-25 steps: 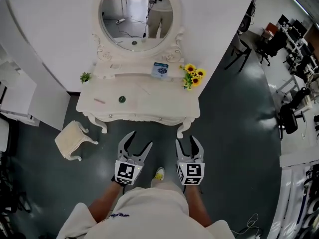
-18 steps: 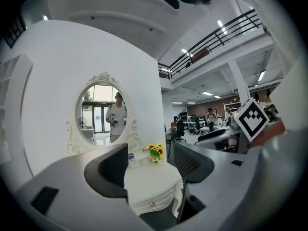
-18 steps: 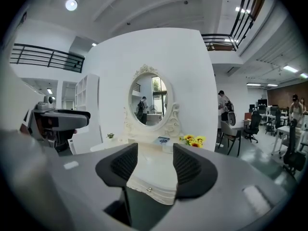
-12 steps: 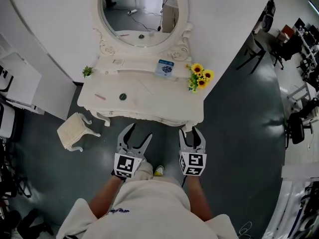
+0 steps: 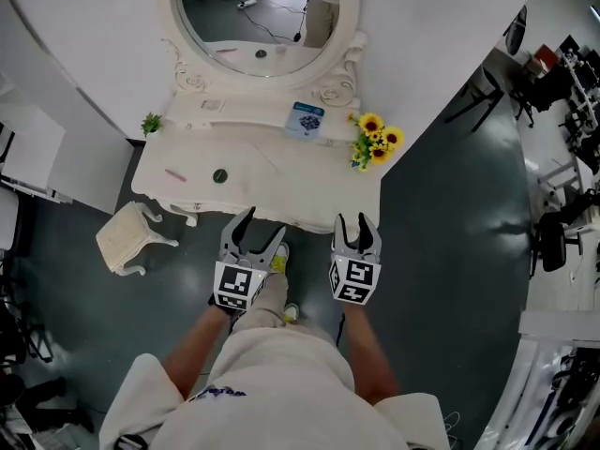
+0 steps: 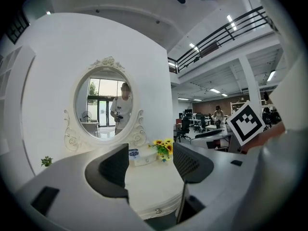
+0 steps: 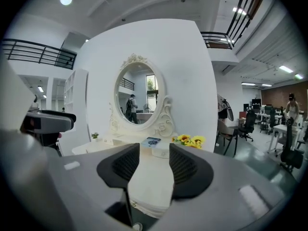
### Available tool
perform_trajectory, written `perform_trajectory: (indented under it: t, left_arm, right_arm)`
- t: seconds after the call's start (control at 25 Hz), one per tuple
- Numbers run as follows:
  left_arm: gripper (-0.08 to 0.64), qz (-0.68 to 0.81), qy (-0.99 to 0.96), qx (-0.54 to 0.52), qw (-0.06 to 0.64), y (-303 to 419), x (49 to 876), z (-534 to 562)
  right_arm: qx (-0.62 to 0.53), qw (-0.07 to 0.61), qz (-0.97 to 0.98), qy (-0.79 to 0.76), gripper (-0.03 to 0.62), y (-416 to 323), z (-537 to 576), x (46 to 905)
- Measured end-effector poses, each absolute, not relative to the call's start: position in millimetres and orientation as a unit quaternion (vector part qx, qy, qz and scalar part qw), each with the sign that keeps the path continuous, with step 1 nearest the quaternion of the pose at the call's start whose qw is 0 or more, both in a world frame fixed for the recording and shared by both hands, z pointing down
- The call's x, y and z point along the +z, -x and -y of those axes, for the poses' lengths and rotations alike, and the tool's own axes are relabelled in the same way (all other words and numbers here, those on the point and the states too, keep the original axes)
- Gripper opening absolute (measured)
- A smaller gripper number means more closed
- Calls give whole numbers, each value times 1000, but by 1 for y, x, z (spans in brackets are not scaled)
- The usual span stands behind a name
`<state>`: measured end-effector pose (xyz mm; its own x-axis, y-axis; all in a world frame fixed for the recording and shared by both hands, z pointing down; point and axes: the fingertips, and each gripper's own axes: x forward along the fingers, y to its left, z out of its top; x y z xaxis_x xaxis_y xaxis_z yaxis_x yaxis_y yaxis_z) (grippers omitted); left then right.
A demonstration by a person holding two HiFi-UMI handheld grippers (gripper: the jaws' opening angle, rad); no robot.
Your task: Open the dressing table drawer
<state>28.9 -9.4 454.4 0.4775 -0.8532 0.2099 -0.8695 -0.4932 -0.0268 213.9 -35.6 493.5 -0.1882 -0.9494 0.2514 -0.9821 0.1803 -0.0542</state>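
The cream dressing table [image 5: 281,195] with its oval mirror [image 5: 262,12] stands against the white wall straight ahead. Its drawer front runs along the near edge, and a small knob [image 6: 157,211] shows there. My left gripper [image 5: 262,225] is open wide, its tips just at the table's front edge in the head view, touching nothing. To its right, my right gripper [image 5: 356,225] is open too; its jaws have just been closing a little, with nothing between them. The tabletop shows between the pads of the left gripper [image 6: 151,166] and of the right gripper [image 7: 155,163].
A cream stool [image 5: 127,237] lies tipped on the floor left of the table. On the top stand sunflowers [image 5: 375,143], a blue card [image 5: 305,120], a small green plant [image 5: 150,122] and a dark round lid [image 5: 219,175]. Office chairs [image 5: 553,242] stand far right.
Both grippers have moved forward from the floor in front of the table up to its front edge. The right jaws stand narrower than before. A yellow shoe has stepped forward.
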Motion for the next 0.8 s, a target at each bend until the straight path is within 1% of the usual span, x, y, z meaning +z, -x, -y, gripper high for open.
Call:
perform_trajectory:
  t: [0.24,0.8]
  left_arm:
    - [290,500,-860,90,49,-37,463,76]
    - [278,478,-860,129,128,-25,539,186]
  right_arm:
    - [110,103,756,-637,201,-207,99,519]
    - [168,165,718,-655,192,-196,212,595]
